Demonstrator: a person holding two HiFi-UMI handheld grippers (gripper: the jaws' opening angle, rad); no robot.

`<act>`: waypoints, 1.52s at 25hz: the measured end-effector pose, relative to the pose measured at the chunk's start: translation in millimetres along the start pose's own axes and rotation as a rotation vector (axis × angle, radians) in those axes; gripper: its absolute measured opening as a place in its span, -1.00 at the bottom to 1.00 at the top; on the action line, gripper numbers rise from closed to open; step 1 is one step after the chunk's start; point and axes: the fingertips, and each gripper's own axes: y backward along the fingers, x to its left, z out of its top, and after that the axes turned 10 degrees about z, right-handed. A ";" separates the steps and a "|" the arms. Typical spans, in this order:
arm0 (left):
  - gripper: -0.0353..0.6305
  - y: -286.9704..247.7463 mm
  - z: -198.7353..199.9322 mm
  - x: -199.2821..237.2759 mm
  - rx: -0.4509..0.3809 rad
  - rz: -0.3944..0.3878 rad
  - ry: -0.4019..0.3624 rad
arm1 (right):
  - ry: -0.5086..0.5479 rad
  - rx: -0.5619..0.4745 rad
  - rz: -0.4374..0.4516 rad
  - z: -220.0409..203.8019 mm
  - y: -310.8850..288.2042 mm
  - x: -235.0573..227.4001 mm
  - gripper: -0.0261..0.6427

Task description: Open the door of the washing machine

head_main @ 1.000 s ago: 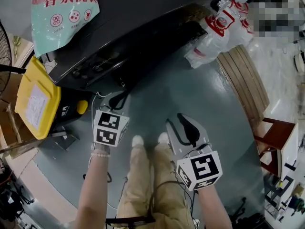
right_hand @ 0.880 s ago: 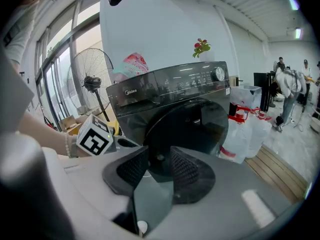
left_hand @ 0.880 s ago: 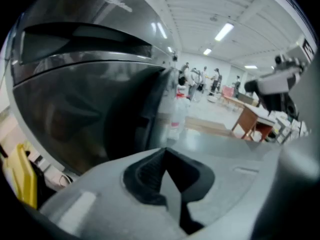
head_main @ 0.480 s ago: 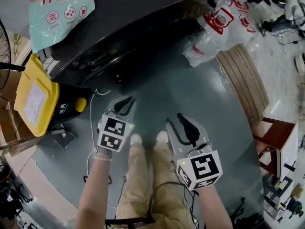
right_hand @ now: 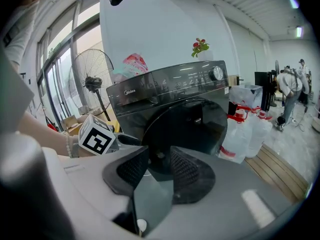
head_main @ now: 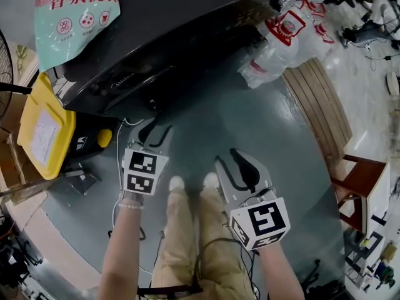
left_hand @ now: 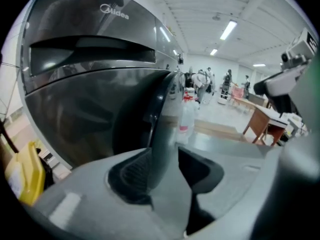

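The dark grey washing machine [right_hand: 170,109] stood directly ahead of both grippers. Its round door [left_hand: 161,119] appeared slightly ajar. The door's rim lay between the left gripper's [left_hand: 165,156] jaws, which had just been opening and stood apart. The right gripper's [right_hand: 156,161] jaws were apart and empty. Plastic bottles [right_hand: 245,129] stood right of them.

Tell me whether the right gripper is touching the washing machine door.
Apart. The head view shows bare floor between the right gripper and the washing machine; its door sits well beyond the open jaws.
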 end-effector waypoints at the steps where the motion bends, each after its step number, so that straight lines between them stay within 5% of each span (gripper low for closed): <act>1: -0.42 -1.5 1.2 2.0 -0.001 0.005 -0.002 | 0.000 0.001 0.000 -0.5 0.1 -0.2 -0.56; 16: -0.41 -16.9 8.6 14.5 -0.005 0.030 -0.010 | -0.003 0.014 0.014 -2.8 -7.7 -1.2 -0.56; 25: -0.69 -20.4 10.7 13.5 -0.001 0.040 -0.102 | -0.004 0.013 0.015 -2.1 -9.7 -2.8 -0.56; 38: -0.70 -1.5 -3.9 -42.8 0.039 -0.121 -0.108 | -0.005 0.018 0.003 -2.8 -7.5 -0.3 -0.56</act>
